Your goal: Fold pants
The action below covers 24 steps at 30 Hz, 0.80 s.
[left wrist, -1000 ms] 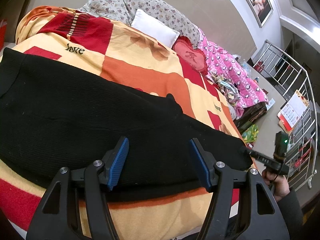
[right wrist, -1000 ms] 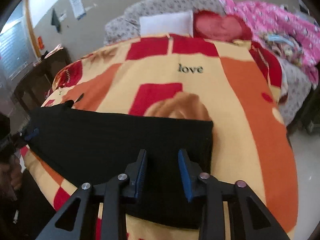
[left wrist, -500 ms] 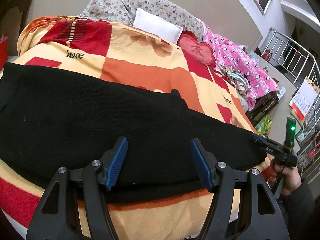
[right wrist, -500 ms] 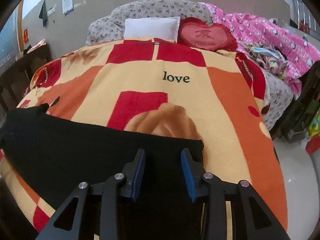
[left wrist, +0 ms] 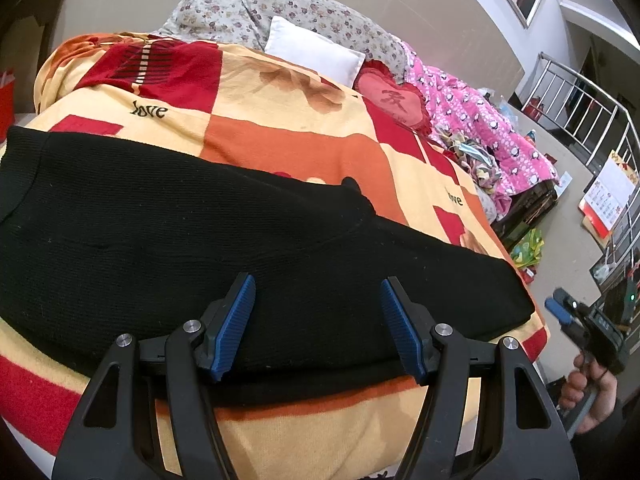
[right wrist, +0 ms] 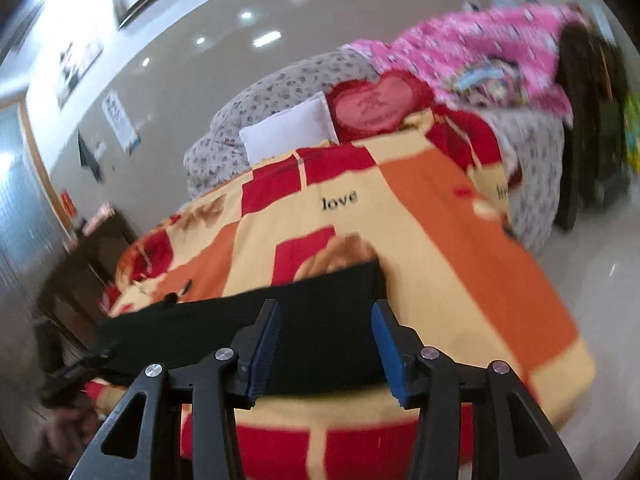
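While pants [left wrist: 224, 248] lie long axis left-right on bed [left wrist: 280, 128], left tongs [left wrist: 316, 320] apart over near edge mid-length; right tongs [right wrist: 326, 344] opening, empty, at right end.

We hold our left tongs [left wrist: 316, 324] tilted downward, the blue pads [left wrist: 234, 326] spread wide apart with nothing pinched between them. Our right tongs [right wrist: 326, 354] also point downward and are rolled a little to one side; their jaws are opening, the pads [right wrist: 264, 350] pressing on nothing. In the left wrist view our right hand [left wrist: 592, 396] grips its handle at the far right edge.
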Each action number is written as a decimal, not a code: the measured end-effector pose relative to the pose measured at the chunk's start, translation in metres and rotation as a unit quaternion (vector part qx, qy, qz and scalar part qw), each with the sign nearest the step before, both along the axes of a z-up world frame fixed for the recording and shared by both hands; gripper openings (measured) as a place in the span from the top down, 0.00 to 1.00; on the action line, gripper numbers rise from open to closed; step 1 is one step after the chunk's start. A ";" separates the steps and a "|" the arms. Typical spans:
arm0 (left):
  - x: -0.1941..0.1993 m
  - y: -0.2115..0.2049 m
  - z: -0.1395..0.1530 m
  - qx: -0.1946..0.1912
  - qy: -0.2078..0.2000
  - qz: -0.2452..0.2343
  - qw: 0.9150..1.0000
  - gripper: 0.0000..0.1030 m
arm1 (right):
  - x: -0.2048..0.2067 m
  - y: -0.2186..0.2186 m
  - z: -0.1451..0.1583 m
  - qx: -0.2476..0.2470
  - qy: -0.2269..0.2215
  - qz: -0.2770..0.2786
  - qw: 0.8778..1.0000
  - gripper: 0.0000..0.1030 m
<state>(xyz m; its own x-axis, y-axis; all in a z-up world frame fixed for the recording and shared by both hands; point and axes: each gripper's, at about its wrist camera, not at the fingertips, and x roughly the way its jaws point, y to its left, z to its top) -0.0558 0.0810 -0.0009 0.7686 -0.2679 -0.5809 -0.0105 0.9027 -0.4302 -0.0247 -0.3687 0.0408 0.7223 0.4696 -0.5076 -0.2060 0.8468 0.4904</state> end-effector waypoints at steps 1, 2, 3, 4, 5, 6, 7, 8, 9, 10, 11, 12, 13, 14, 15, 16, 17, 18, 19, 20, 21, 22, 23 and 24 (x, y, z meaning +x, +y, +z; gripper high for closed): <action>0.000 0.000 0.000 0.000 0.000 0.000 1.000 0.37 | -0.004 -0.006 -0.005 0.024 0.014 -0.004 1.000 0.55; 0.000 0.000 0.000 -0.001 0.000 0.000 1.000 0.37 | -0.005 -0.010 -0.009 0.043 0.025 -0.005 0.999 0.55; 0.000 0.000 0.000 -0.001 0.000 -0.001 1.000 0.37 | -0.007 -0.015 -0.013 0.069 0.035 -0.006 0.997 0.55; 0.000 0.000 0.000 -0.001 0.000 -0.001 1.000 0.37 | -0.008 -0.020 -0.018 0.100 0.046 -0.011 0.994 0.55; 0.000 -0.001 0.000 -0.001 0.000 -0.001 1.000 0.37 | -0.009 -0.028 -0.022 0.138 0.059 -0.023 0.988 0.55; 0.000 -0.001 0.000 -0.001 0.000 -0.001 1.000 0.37 | -0.010 -0.036 -0.026 0.177 0.073 -0.038 0.981 0.55; 0.000 -0.001 0.000 -0.001 0.000 0.000 1.000 0.37 | -0.011 -0.041 -0.029 0.203 0.084 -0.051 0.974 0.55; 0.000 -0.001 0.000 0.000 0.000 0.000 1.000 0.37 | -0.012 -0.048 -0.032 0.238 0.098 -0.067 0.964 0.54; 0.000 -0.001 0.000 0.000 0.000 0.000 1.000 0.37 | -0.014 -0.052 -0.034 0.264 0.106 -0.079 0.955 0.53; 0.000 -0.001 0.000 0.002 0.000 0.001 1.000 0.37 | -0.015 -0.053 -0.034 0.273 0.112 -0.086 0.952 0.53; 0.000 -0.001 0.000 0.002 0.000 0.001 1.000 0.37 | -0.016 -0.051 -0.034 0.272 0.121 -0.093 0.950 0.53; -0.001 -0.001 0.000 0.002 0.000 0.001 1.000 0.37 | -0.015 -0.048 -0.034 0.263 0.131 -0.093 0.951 0.53; 0.000 -0.001 0.000 0.002 0.000 0.001 1.000 0.37 | -0.014 -0.044 -0.034 0.260 0.140 -0.089 0.951 0.53; 0.000 -0.001 0.000 0.002 0.000 0.001 1.000 0.37 | -0.012 -0.039 -0.037 0.267 0.148 -0.078 0.949 0.53; -0.001 -0.001 0.000 0.002 0.000 0.001 1.000 0.37 | -0.010 -0.034 -0.039 0.269 0.159 -0.074 0.947 0.53; 0.000 -0.001 0.000 0.002 0.000 0.001 1.000 0.37 | -0.008 -0.032 -0.041 0.270 0.164 -0.073 0.946 0.53; 0.000 -0.001 0.000 0.002 0.000 0.000 1.000 0.37 | -0.005 -0.028 -0.044 0.267 0.170 -0.072 0.946 0.53; -0.001 -0.001 0.000 0.001 0.000 0.000 1.000 0.37 | -0.001 -0.026 -0.047 0.261 0.180 -0.075 0.945 0.53; -0.001 -0.001 0.000 0.000 0.000 0.000 1.000 0.37 | 0.002 -0.024 -0.051 0.256 0.194 -0.082 0.943 0.53; 0.000 -0.001 0.000 -0.002 -0.001 -0.001 1.000 0.37 | 0.004 -0.024 -0.055 0.265 0.195 -0.085 0.940 0.53; -0.001 -0.001 0.000 -0.004 -0.001 -0.001 1.000 0.37 | 0.005 -0.024 -0.056 0.268 0.197 -0.089 0.939 0.53; 0.000 0.000 0.000 -0.005 -0.001 -0.002 1.000 0.37 | 0.007 -0.025 -0.056 0.268 0.199 -0.094 0.938 0.53; 0.000 0.000 0.001 -0.005 -0.001 -0.002 1.000 0.37 | 0.008 -0.025 -0.056 0.267 0.200 -0.101 0.937 0.53; 0.000 0.000 0.001 -0.005 -0.001 -0.002 1.000 0.37 | 0.010 -0.026 -0.056 0.268 0.199 -0.106 0.937 0.53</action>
